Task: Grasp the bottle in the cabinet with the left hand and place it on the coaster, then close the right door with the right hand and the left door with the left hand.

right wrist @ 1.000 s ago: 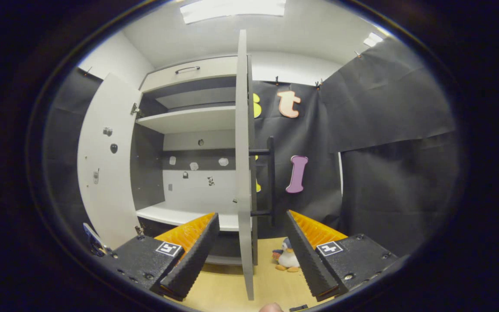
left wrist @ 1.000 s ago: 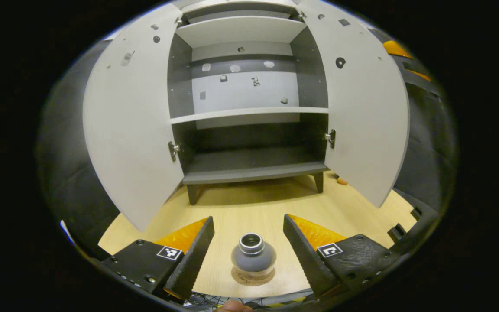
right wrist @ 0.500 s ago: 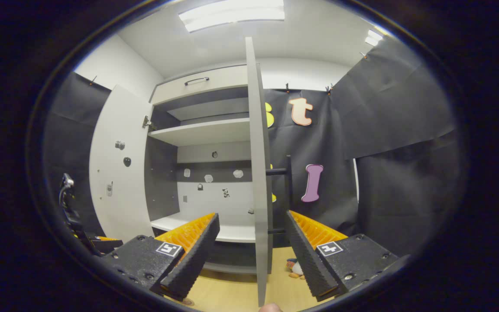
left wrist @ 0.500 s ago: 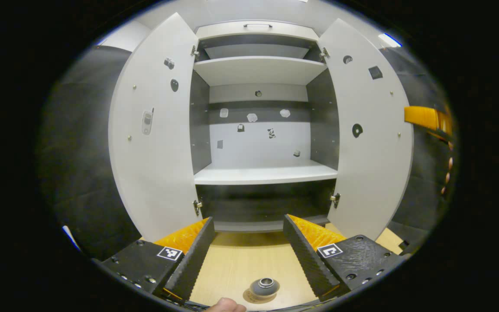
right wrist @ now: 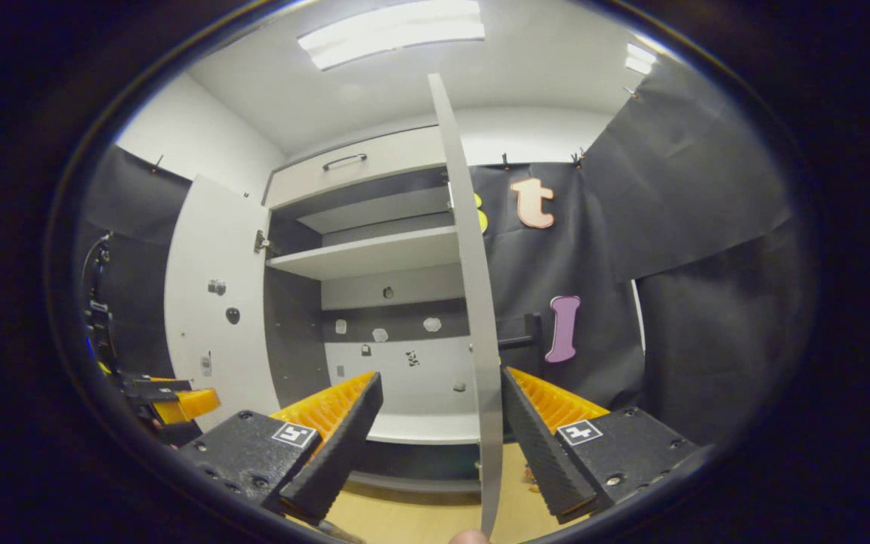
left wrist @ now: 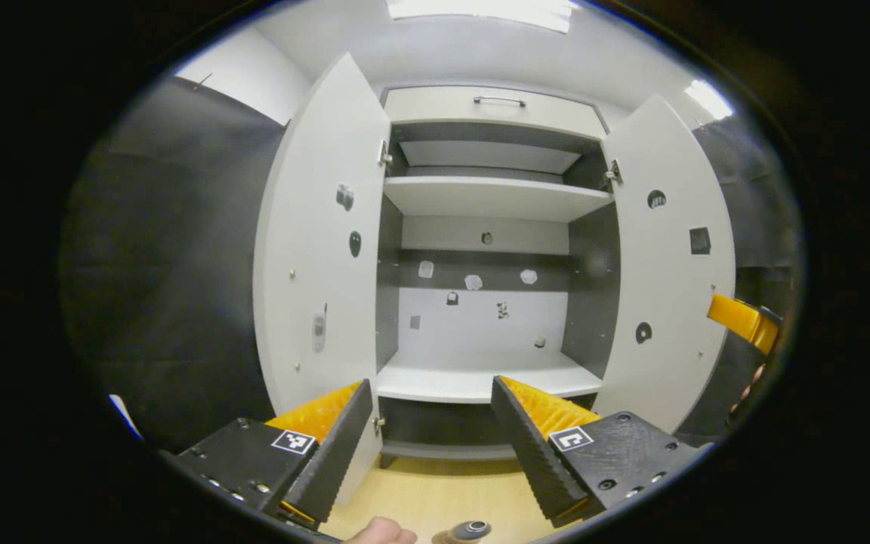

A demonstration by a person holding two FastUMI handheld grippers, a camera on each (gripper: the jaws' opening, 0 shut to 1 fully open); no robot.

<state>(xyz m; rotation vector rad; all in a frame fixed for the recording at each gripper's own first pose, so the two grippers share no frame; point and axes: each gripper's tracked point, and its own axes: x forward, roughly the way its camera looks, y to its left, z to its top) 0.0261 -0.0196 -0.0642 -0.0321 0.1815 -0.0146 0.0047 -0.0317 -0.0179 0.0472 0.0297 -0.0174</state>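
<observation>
Both tools gape empty, the bottle [left wrist: 468,530] down at six o'clock on the tabletop; the right tool [right wrist: 439,434] straddles the right door's [right wrist: 473,302] edge, and could jam it when pushing.

Our left gripper [left wrist: 430,442]: textured black housings, visible screws, a square black-and-white marker on each side, ridged finger faces. Our right gripper [right wrist: 439,438]: same build, same markers.

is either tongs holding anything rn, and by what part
Nothing is held. The left tongs are open and empty. The right tongs are open, straddling the edge of the right door without gripping it. The bottle sits free.
</observation>
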